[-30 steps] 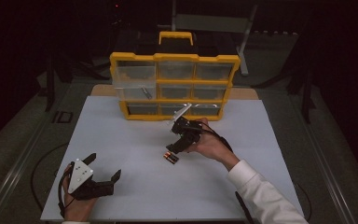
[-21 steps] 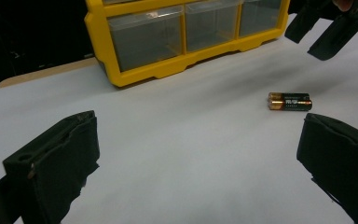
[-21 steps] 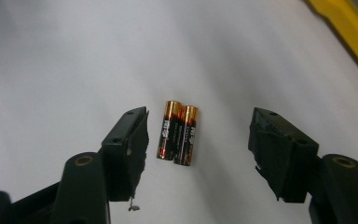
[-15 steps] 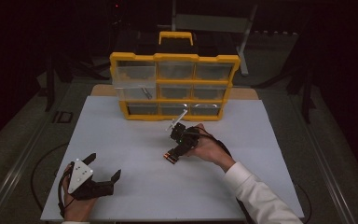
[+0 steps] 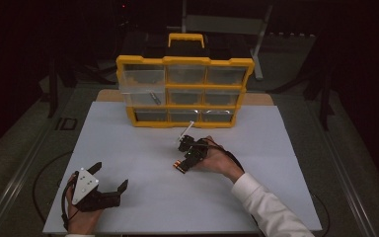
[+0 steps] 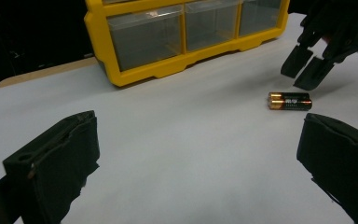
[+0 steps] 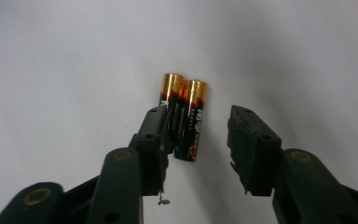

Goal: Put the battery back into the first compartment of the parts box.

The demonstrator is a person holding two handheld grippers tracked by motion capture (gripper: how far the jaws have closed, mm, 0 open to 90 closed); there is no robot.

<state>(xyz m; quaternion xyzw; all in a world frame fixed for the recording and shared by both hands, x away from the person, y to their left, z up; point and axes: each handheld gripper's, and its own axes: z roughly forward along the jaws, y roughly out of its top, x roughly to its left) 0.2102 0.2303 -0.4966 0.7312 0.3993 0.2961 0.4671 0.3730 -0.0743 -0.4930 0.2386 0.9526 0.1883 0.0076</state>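
**Right gripper over the batteries, jaws apart**

Far left, near table edge: left black two-jaw gripper with grey three-cornered plate [image 5: 96, 190] resting on the white table sheet [image 5: 143, 148], jaws spread wide, nothing between them. Well apart from the action.

Back centre: yellow plastic organiser with clear drawers [image 5: 185, 91], upright; top-left drawer pulled out. Contents too dim to call.

Centre, in front of the organiser: pair of black-and-copper cylindrical batteries [image 7: 182, 119] lying flat on the sheet, side by side and touching. Possibly one cell from the left gripper view; right gripper view settles it as two.

Right of centre: right black two-jaw gripper [image 7: 198, 135] tilted down over them, jaws partly open, holding nothing. Key relation: battery long axis running along the gripper's own line of sight, copper ends pointing away. Pair sits off-centre in the gap, left jaw overlapping the left cell, clear space on the right jaw side. Contact between jaw and cell not resolvable.

Likely next: small shift toward the left jaw side to centre the pair, then close across the short axis. Right hand much the nearer. Risk: cells splitting or rolling if pinched off-centre.
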